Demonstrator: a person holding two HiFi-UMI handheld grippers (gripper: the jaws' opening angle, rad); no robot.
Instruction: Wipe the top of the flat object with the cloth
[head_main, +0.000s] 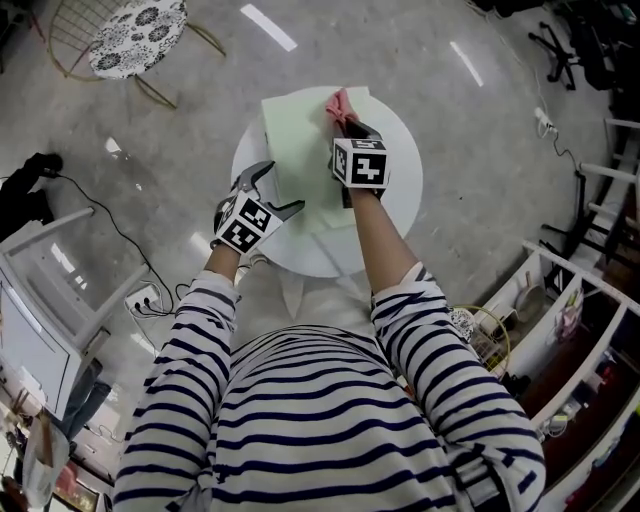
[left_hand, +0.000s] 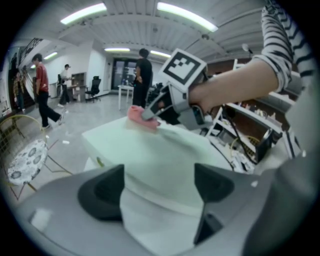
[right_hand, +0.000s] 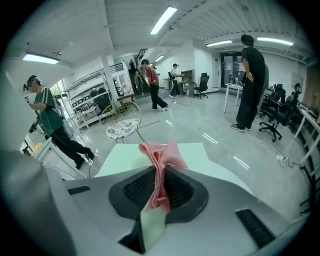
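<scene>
The left gripper (head_main: 273, 190) sits at the board's (head_main: 300, 160) near-left edge. Its jaws stand wide apart. In the left gripper view the board's corner lies between them, but the pads (left_hand: 102, 192) do not press on it, so the board is let go. The board is pale green and flat. It lies on the round table (head_main: 400, 200) with its long axis running away from the person, and its far end overhangs the rim.

The right gripper (head_main: 350, 125) is at the board's far-right part, clenched on the pink cloth (head_main: 338, 104). The cloth bunches out past the jaws onto the board top. Most of the unwiped top seems to lie nearer the person and leftward of the cloth, so the right hand is the one placed to draw the next stroke back along the long axis. No container stands on the table.
</scene>
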